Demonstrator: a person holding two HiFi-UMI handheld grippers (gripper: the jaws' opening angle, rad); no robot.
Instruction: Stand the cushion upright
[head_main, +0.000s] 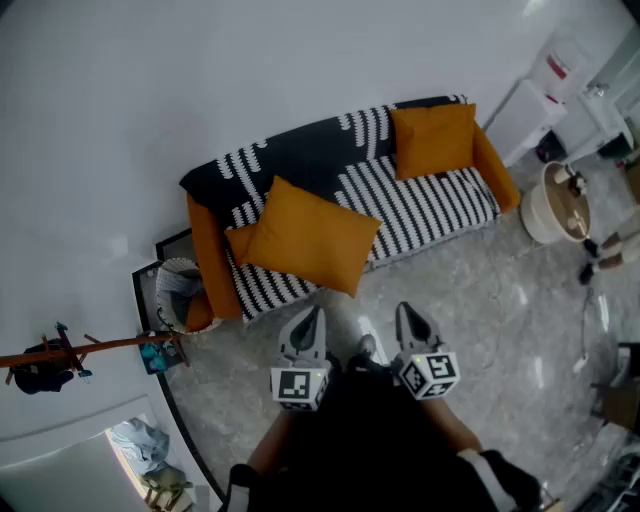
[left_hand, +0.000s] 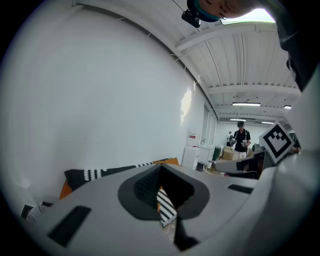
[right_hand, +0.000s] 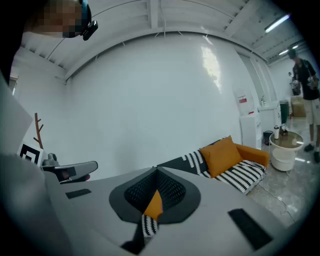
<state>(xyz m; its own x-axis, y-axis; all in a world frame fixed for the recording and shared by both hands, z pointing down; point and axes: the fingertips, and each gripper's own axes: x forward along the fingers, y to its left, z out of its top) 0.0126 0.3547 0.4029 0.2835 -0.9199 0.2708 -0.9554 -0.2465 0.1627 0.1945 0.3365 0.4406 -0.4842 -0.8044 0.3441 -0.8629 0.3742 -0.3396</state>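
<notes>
A black-and-white striped sofa (head_main: 440, 205) with orange arms stands against the white wall. A large orange cushion (head_main: 310, 238) lies tilted over the sofa's left seat and front edge. A second orange cushion (head_main: 433, 140) leans upright against the right backrest; it also shows in the right gripper view, cushion (right_hand: 222, 155). My left gripper (head_main: 311, 316) and right gripper (head_main: 409, 312) hover side by side over the floor, just short of the large cushion, touching nothing. Both are shut and empty: left gripper (left_hand: 160, 168), right gripper (right_hand: 156, 170).
A woven basket (head_main: 181, 292) sits beside the sofa's left arm. A round white tub-like table (head_main: 558, 205) and white cabinets (head_main: 530, 112) stand to the right. A wooden coat rack (head_main: 70, 352) is at the left. A person (left_hand: 241, 138) stands far off.
</notes>
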